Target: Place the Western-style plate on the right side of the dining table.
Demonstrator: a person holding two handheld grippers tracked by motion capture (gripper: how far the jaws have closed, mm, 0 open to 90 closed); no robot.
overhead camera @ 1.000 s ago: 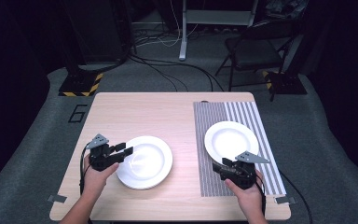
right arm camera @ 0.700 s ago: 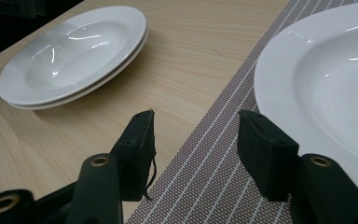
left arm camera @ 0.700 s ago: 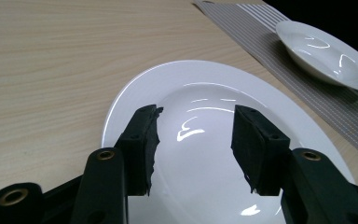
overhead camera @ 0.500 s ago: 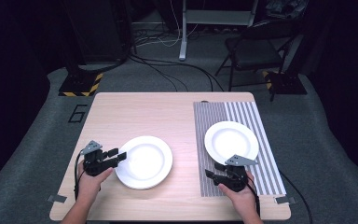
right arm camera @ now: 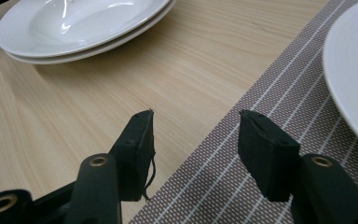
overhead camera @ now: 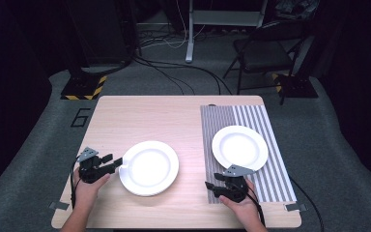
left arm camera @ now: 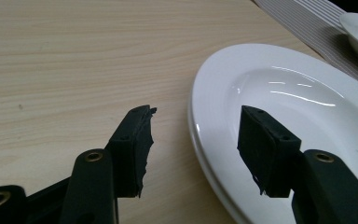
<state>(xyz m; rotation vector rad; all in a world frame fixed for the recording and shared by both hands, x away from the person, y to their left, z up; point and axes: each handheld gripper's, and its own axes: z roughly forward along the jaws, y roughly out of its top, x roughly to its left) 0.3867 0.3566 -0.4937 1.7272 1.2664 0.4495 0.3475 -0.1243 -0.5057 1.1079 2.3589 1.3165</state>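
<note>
Two plate sites on desk (overhead camera: 125, 111): stack (overhead camera: 149, 167) lower centre of high view, two plates by right gripper view; single plate (overhead camera: 240, 147) on striped mat (overhead camera: 270, 121), right.

Left gripper (overhead camera: 112, 161) lower left, jaws open, empty, straddling stack's near rim: rim runs between jaws in left gripper view, one jaw over desk, other over bowl.

Right gripper (overhead camera: 210, 186) lower right, jaws open, empty, over mat's edge, stack well apart.

Left hand nearer stack; likely rim grasp.

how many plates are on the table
3. Two are stacked on the bare wood by the left gripper: top plate and the plate under it, its edge seen in the right gripper view. One plate sits on the striped mat.
</note>
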